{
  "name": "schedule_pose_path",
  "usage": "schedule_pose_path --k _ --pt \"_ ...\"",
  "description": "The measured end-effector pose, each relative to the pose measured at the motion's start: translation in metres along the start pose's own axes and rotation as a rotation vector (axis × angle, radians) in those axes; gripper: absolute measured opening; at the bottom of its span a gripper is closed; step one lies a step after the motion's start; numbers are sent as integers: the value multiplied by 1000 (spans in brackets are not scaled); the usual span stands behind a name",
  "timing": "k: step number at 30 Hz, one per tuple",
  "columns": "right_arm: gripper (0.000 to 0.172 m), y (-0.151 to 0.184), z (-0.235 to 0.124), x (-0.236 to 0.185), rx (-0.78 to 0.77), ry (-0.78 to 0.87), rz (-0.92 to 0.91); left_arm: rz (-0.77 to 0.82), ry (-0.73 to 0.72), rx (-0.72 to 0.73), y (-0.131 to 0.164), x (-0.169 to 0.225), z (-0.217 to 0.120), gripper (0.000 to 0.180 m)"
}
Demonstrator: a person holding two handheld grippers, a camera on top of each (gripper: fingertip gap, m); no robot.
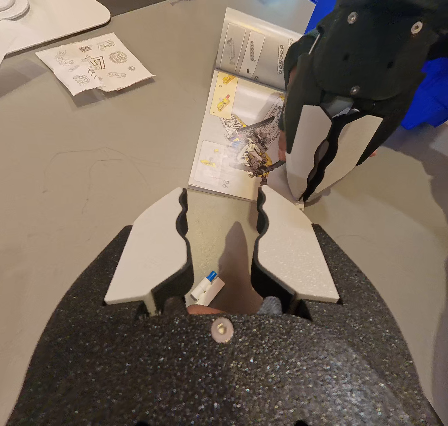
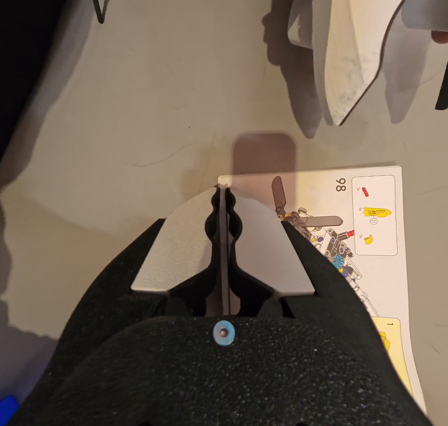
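Right claw (image 2: 223,188) is closed on the corner of a page of the open instruction booklet (image 2: 322,196) lying on the grey bench (image 1: 121,160), while left claw (image 1: 222,191) stands wide open and bare just short of the booklet's near edge.

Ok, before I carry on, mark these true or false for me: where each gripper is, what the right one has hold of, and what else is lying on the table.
1. The right gripper is closed on a corner of the open instruction booklet. True.
2. The left gripper is clamped on the booklet. False: its jaws stand open over bare grey table, just short of the booklet's edge.
3. A torn white paper bag lies flat to the left of the booklet. True.
4. The booklet is closed. False: it lies open, printed pages up.
5. A blue bin sits behind the right gripper. True.
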State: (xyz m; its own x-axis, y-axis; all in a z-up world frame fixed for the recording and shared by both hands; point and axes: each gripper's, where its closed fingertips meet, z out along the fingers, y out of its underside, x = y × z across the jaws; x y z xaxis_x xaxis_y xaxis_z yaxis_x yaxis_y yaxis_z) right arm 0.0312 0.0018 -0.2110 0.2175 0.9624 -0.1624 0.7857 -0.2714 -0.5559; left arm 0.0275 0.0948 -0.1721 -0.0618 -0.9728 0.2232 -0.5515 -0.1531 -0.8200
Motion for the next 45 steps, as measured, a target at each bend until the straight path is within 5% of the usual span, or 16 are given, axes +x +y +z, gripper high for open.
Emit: schedule_pose_path --k 18,30,36,45 --pt "0 2 -5 4 4 30 110 22 27 -16 3 9 2 57" --pt "0 10 -9 5 -26 150 110 216 -17 -59 10 16 9 57" --pt "22 -4 -6 3 -6 180 -26 237 -27 -73 13 18 12 57" --pt "24 0 0 2 -61 109 -17 239 -29 -73 12 17 11 57"
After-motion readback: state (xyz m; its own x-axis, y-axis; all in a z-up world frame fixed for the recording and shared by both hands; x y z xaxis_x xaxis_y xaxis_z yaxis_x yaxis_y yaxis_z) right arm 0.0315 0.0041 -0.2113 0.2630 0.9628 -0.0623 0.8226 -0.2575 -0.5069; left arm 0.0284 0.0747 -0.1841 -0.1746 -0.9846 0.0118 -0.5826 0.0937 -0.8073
